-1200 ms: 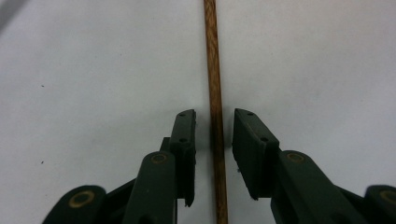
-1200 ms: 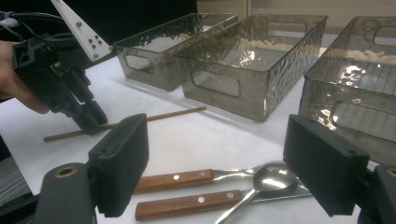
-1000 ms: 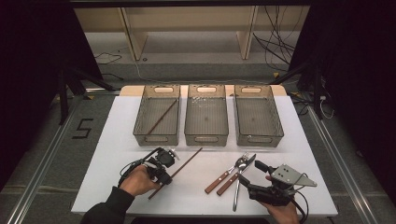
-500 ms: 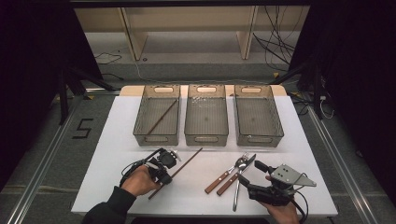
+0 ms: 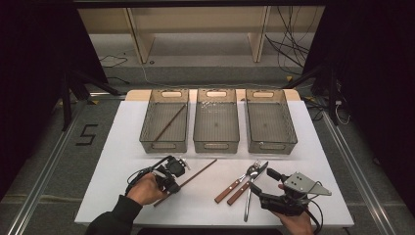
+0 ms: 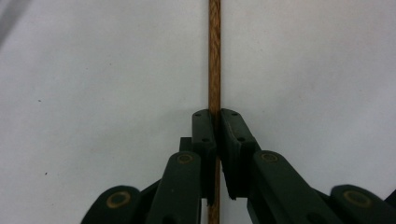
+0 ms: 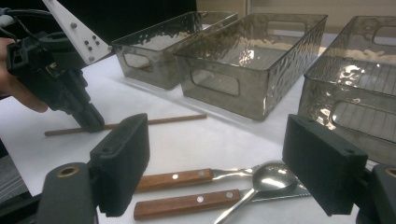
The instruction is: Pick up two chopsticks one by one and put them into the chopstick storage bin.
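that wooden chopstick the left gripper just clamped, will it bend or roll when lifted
The chopstick looks straight and rigid, so it will probably stay stiff. It is thin, likely light. The left hand-held gripper pinches it off-centre, so the long end may dip slightly. If released onto the table, it might roll.

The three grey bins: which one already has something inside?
The left bin, in the high view. A brown chopstick lies slanted across its floor, while the middle bin and the right bin hold nothing.

Grey floor (image 5: 44, 161), pale shelving (image 5: 195, 29), dark surroundings.
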A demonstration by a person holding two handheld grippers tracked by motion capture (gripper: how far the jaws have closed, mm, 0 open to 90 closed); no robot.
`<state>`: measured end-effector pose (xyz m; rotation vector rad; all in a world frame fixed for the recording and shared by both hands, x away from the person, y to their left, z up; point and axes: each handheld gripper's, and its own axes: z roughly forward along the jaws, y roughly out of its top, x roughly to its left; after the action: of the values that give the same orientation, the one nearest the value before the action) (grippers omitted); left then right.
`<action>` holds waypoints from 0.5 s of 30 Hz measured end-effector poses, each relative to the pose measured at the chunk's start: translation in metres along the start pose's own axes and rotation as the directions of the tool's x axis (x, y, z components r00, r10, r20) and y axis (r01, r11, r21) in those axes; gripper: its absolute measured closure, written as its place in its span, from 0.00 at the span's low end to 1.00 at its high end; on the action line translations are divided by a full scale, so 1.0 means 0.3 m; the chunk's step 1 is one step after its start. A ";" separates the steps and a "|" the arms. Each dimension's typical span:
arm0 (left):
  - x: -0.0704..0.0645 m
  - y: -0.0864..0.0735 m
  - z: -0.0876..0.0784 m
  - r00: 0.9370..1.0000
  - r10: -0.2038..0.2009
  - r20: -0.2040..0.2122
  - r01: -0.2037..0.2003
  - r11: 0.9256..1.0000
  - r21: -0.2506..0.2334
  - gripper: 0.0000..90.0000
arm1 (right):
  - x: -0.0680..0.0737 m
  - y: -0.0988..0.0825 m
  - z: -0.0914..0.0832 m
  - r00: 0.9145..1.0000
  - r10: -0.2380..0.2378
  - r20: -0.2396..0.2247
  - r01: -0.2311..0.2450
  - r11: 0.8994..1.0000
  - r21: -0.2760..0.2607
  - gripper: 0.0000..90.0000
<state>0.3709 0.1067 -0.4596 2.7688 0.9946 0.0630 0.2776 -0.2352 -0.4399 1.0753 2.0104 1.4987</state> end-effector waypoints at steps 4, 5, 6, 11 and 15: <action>-0.002 0.001 -0.010 1.000 0.012 0.009 -0.012 1.000 -0.009 0.94 | -0.001 0.000 0.000 1.000 0.000 0.000 0.000 1.000 0.000 0.26; -0.001 0.001 -0.015 1.000 0.013 0.009 -0.013 1.000 -0.013 0.94 | -0.001 0.000 0.000 1.000 0.001 0.000 -0.001 1.000 0.000 0.26; 0.000 0.000 -0.019 1.000 0.010 0.009 -0.010 1.000 -0.018 0.94 | -0.001 0.000 0.000 1.000 0.000 0.000 0.000 1.000 -0.002 0.26; 0.002 -0.004 -0.048 1.000 0.019 0.010 -0.019 0.999 -0.034 0.94 | -0.001 0.000 -0.002 1.000 0.001 0.001 -0.001 1.000 -0.002 0.26; -0.004 -0.006 -0.077 0.999 0.025 0.021 -0.024 0.997 -0.068 0.94 | -0.001 0.000 -0.002 1.000 0.001 0.001 -0.001 1.000 -0.001 0.26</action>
<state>0.3664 0.1112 -0.4374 2.7151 0.9355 0.0688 0.2774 -0.2357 -0.4398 1.0765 2.0086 1.4999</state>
